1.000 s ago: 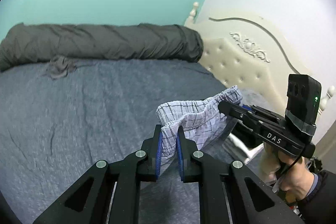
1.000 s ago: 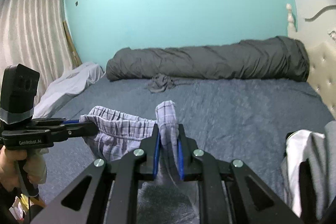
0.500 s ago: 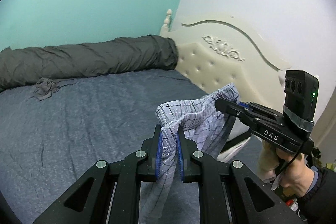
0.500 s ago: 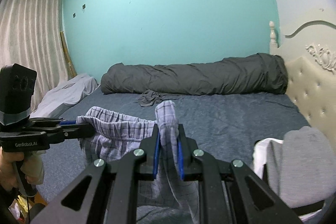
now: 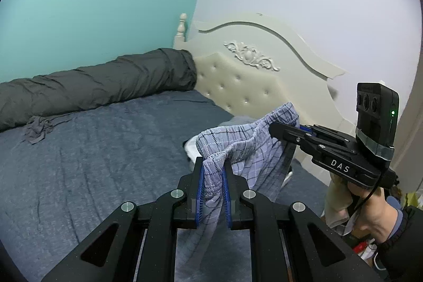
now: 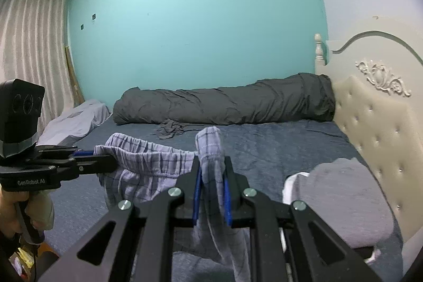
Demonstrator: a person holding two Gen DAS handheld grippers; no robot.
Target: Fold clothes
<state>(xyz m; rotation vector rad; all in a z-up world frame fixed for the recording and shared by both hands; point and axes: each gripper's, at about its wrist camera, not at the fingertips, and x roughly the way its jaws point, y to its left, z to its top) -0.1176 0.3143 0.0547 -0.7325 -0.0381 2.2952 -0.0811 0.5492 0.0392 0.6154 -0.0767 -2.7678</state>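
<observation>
**Checked shorts up in the air, one gripper on each end of the waistband**

Big picture: the bed [image 6: 277, 142] with its dark blue sheet runs wide below, a rolled grey duvet [image 6: 224, 105] along the far wall, the cream headboard [image 5: 246, 81] at the right; a small dark garment [image 6: 170, 128] lies crumpled on the sheet just in front of the duvet, and a grey and white heap of clothes [image 6: 341, 192] sits near the headboard; now to the action, the plaid shorts [image 5: 248, 147] hang clear of the mattress, waistband stretched between the two tools, legs dangling below; the left gripper [image 5: 213, 186] is clamped on one bunch of the elastic band, cloth pinched between its blue pads; the right gripper [image 6: 211, 192] is likewise closed on the other end, fabric squeezed tight; this looks like the spread-and-lay stage, the garment held out ready to go down; my call is the next move wants both grips kept firm, the waistband kept level and taut, and a lowering onto the bare sheet so the legs land flat without bunching
</observation>
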